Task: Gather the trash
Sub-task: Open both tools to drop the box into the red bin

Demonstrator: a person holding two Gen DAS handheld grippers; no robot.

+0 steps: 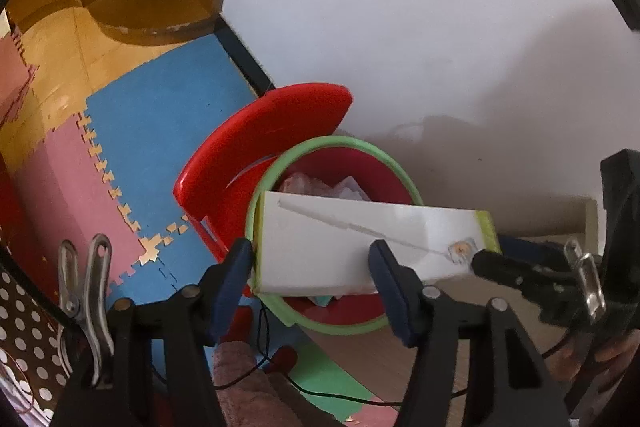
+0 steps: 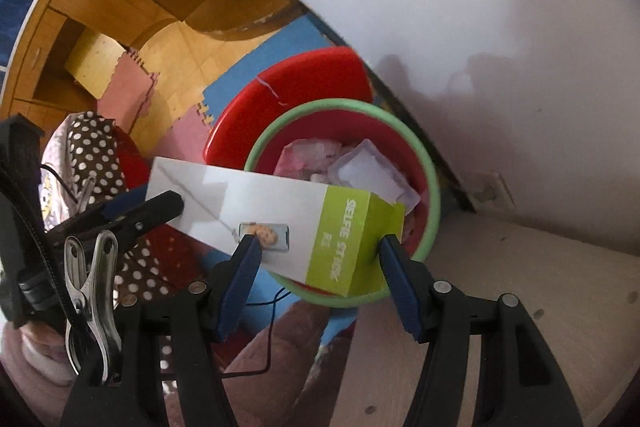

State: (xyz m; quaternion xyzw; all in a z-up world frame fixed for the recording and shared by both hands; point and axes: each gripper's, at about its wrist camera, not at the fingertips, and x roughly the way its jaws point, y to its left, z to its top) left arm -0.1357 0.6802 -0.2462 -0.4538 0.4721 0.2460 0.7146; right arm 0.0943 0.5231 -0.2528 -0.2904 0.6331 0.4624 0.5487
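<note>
Box (image 1: 340, 247) up over the bin (image 1: 340, 327), both hands on it! From the left wrist, the left gripper (image 1: 312, 255) looks steeply down at the floor, one blue pad tight on the box's white end by the bin's green rim, the other pad pressed on the broad face, so it's clamped on the box. The box hangs level across the bin's mouth, crumpled wrappers (image 1: 304, 183) showing inside behind it. Far end, the right gripper (image 1: 490, 249) comes in from the right and pinches the green-edged tip. A red stool (image 1: 240, 155) sits just behind the bin, coloured mats (image 1: 160, 115) spread to the left, white wall (image 1: 400, 27) beyond. Over to the right wrist: this gripper also tips steeply down, its pads set wide and closed on the box's green end (image 2: 352, 239), one pad on the printed face, the other on the end flap. That end hangs over the bin's near rim; the white end juts out left past the rim, where the left gripper's tips bite it. A thin black cable (image 2: 272, 327) trails below, a dotted cloth (image 2: 92, 147) lies at left.
</note>
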